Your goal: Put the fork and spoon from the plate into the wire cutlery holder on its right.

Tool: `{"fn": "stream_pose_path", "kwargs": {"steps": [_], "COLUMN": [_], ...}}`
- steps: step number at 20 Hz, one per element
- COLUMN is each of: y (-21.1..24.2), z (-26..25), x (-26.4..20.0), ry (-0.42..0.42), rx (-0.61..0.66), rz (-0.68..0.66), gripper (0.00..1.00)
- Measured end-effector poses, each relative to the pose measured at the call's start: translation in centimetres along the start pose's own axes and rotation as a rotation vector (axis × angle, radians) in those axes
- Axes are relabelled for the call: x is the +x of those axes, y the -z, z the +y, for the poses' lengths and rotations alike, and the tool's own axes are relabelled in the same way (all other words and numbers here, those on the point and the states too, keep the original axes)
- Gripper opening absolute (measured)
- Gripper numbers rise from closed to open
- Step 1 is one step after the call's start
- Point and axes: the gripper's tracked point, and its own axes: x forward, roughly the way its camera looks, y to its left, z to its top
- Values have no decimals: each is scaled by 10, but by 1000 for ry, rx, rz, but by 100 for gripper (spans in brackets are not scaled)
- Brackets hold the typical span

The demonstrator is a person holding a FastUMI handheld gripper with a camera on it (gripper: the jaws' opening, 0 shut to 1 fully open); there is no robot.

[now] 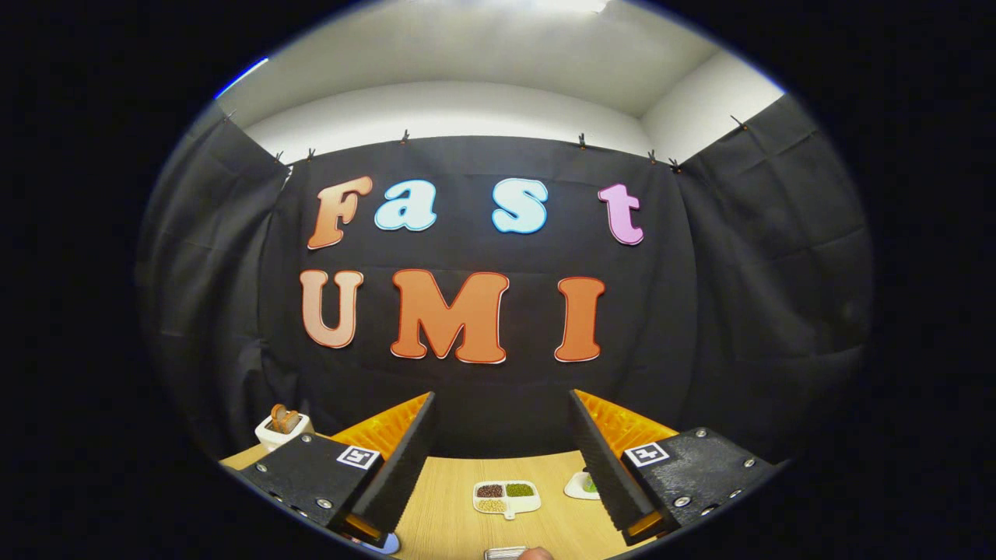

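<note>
My gripper (502, 398) is held high above the wooden table (451, 505), open, with nothing between its black ridged fingers (408, 459). A sliver of something blue (384, 543) peeks out under the left finger; I cannot tell what it is. Low between the fingers, a small grey metal edge (506, 553) shows beside a rounded brownish shape (537, 554); both are cut off and I cannot identify them.
A white divided dish (506, 498) with three kinds of beans lies on the table beyond the fingers. A small white dish (582, 485) with something green sits by the right finger. A white pot (283, 428) holding brown pieces stands beyond the left finger.
</note>
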Motion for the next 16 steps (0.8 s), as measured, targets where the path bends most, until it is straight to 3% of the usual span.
{"fn": "stream_pose_path", "kwargs": {"steps": [4,16], "y": [2,82], "z": [5,110], "x": [9,5], "ry": [16,-131], "rx": [-6,9], "rz": [6,207], "gripper": [98,97]}}
